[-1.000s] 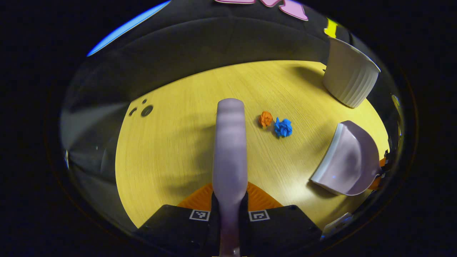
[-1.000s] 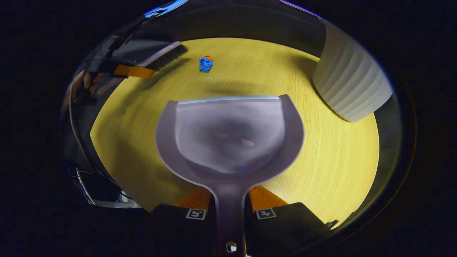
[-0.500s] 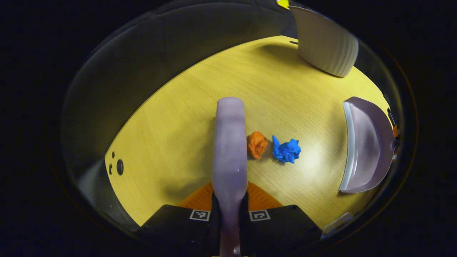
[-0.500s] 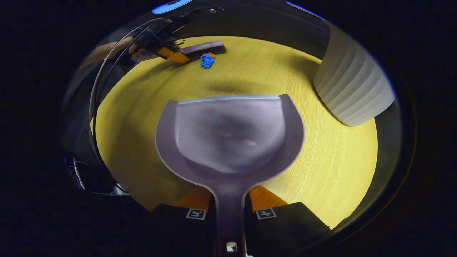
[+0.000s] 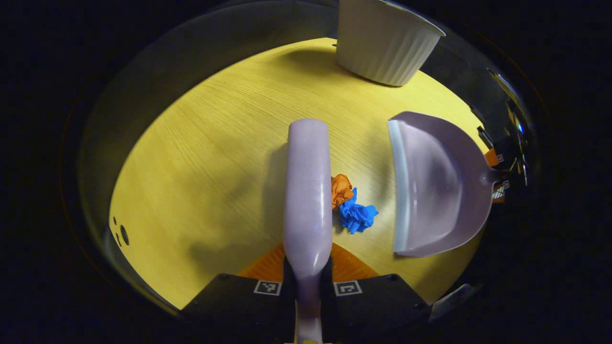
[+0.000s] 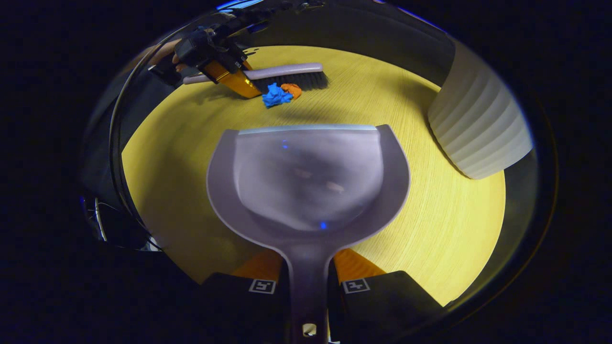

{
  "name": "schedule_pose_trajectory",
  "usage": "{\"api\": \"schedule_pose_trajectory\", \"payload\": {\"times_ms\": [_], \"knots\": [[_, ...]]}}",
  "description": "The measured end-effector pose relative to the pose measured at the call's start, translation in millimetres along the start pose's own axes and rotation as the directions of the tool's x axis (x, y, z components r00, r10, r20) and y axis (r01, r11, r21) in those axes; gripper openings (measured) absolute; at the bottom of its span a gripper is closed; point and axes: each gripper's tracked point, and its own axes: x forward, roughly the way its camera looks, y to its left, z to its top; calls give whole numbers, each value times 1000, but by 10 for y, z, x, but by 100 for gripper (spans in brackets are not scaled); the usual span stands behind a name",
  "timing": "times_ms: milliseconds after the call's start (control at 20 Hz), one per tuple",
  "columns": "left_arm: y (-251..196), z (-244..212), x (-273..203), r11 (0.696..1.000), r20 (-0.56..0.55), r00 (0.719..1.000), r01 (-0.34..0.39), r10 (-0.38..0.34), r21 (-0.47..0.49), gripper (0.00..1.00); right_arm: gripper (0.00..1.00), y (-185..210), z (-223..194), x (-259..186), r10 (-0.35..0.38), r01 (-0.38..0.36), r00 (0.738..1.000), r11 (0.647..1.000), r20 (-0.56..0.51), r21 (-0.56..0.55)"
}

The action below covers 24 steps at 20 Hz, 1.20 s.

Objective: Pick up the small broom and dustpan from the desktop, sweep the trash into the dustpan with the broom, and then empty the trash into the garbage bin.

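My left gripper (image 5: 307,267) is shut on the handle of the pale purple broom (image 5: 308,191), which points forward over the yellow desktop (image 5: 201,167). Against the broom's right side lie an orange paper ball (image 5: 341,189) and a blue paper ball (image 5: 356,216), touching each other. The pale purple dustpan (image 5: 437,186) stands just right of them with its lip facing the balls. In the right gripper view my right gripper (image 6: 308,272) is shut on the dustpan (image 6: 308,181) handle. Beyond its lip lie the blue ball (image 6: 276,95) and orange ball (image 6: 290,89), with the broom (image 6: 282,76) bristles behind them.
A white ribbed garbage bin (image 5: 385,43) stands on the far side of the desktop; in the right gripper view the bin (image 6: 480,129) is to the dustpan's right. A hand holds the left gripper (image 6: 217,59) at the far left. Small dark holes (image 5: 122,234) mark the desktop's near-left edge.
The broom has swept the orange and blue balls together and toward the dustpan. The dustpan has come closer to the balls, and the left view has turned so the bin sits ahead.
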Motion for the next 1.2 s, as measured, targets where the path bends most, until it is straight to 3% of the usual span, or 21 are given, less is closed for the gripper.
{"api": "schedule_pose_trajectory", "payload": {"times_ms": [250,300,500,700,900,1150,1200], "knots": [[-580,-48,57,997,-43,996,80,-80,10,25,35,-26,-44,8,-3,4,1000,1000,6,-24],[-710,-57,59,994,-52,993,110,-110,4,25,31,-24,-38,3,-2,3,1000,1000,12,-25],[-1187,-60,72,982,-77,980,183,-186,-38,25,35,-10,-10,11,-6,6,1000,1000,18,-10],[-1359,-85,48,979,-11,984,174,-176,-105,26,35,-30,22,5,-20,20,999,1000,36,3],[-1342,-152,-195,969,117,986,145,-123,-202,25,35,-23,-9,23,-53,53,997,999,52,2],[-1211,-559,-643,925,227,974,82,4,-371,25,35,39,-1,-35,-76,71,995,994,59,81],[-1161,-722,-734,914,237,971,63,37,-402,25,31,46,0,-58,-80,73,995,992,64,102]]}}
